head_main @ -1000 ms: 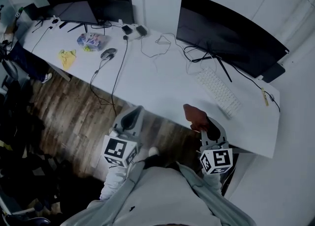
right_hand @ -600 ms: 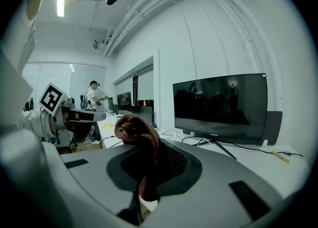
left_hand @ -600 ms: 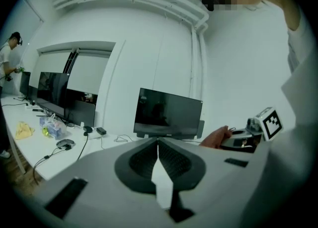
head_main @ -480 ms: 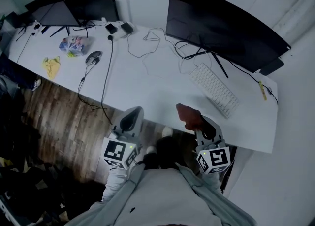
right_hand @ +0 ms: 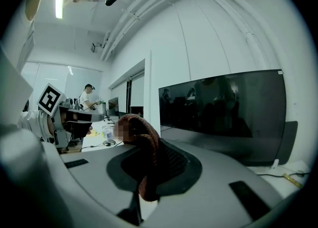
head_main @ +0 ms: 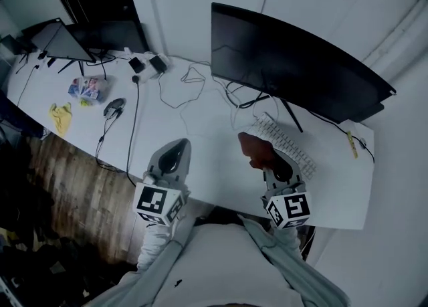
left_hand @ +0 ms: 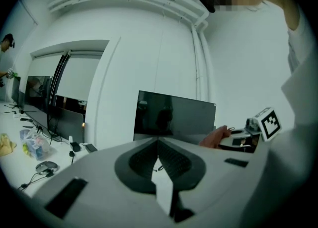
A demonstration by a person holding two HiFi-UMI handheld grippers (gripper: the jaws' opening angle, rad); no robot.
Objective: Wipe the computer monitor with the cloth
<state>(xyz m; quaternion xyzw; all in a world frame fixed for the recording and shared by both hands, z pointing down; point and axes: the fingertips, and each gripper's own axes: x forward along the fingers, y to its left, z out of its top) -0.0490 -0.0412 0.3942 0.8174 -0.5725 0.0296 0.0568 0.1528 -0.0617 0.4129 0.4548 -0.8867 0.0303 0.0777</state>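
Toward six o'clock from the wide black curved monitor (head_main: 294,65), clamping the crumpled rust-red cloth (head_main: 257,149) in the right gripper (head_main: 267,164), carrying the left gripper (head_main: 178,148) closed, empty; probably calling for lifting it toward twelve o'clock, pressing lightly, sweeping evenly.

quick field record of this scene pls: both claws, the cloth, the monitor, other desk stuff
left claw: jaws together, nothing between them, above the front edge of the desk
right claw: shut on the cloth
cloth: reddish-brown, bunched, sticking out past the jaws
monitor: dark, curved, at the desk's back; cloth not touching it
also on desk: keyboard, mouse, loose cables, yellow rag far left
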